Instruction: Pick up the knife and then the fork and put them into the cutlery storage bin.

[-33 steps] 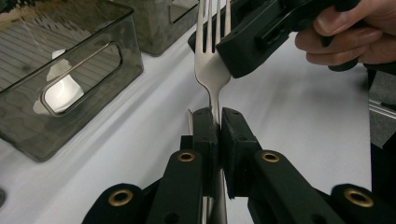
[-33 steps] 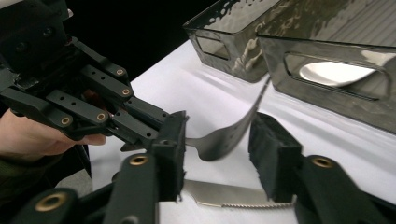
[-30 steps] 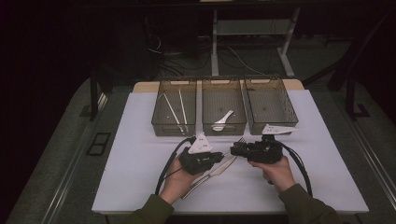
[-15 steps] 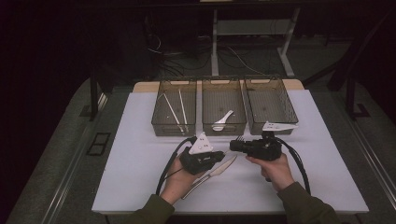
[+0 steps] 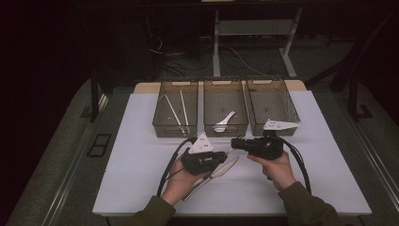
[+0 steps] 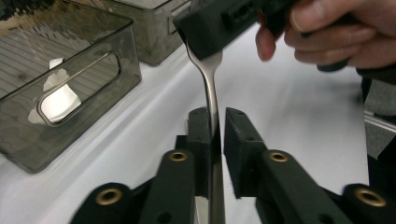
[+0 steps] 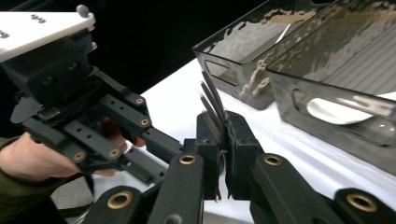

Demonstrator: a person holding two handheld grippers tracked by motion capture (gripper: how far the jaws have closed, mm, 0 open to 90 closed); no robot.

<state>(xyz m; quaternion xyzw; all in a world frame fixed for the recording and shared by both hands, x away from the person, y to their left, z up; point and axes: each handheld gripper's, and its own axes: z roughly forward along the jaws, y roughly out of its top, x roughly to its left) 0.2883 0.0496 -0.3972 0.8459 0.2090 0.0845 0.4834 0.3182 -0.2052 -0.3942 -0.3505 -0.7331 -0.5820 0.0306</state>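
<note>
The right gripper (image 5: 235, 143) has just been closing its jaws, which now clamp narrowly on the tines of the fork (image 6: 211, 88). The left gripper (image 5: 223, 156) has just been easing its jaws apart, so a slim gap shows beside the stem between them. I judge this a handover, with the right side taking the load. The fork hangs above the bench (image 5: 141, 155), between both grippers; its long axis runs 8 to 2 o'clock in the high view, tines toward 2
</note>
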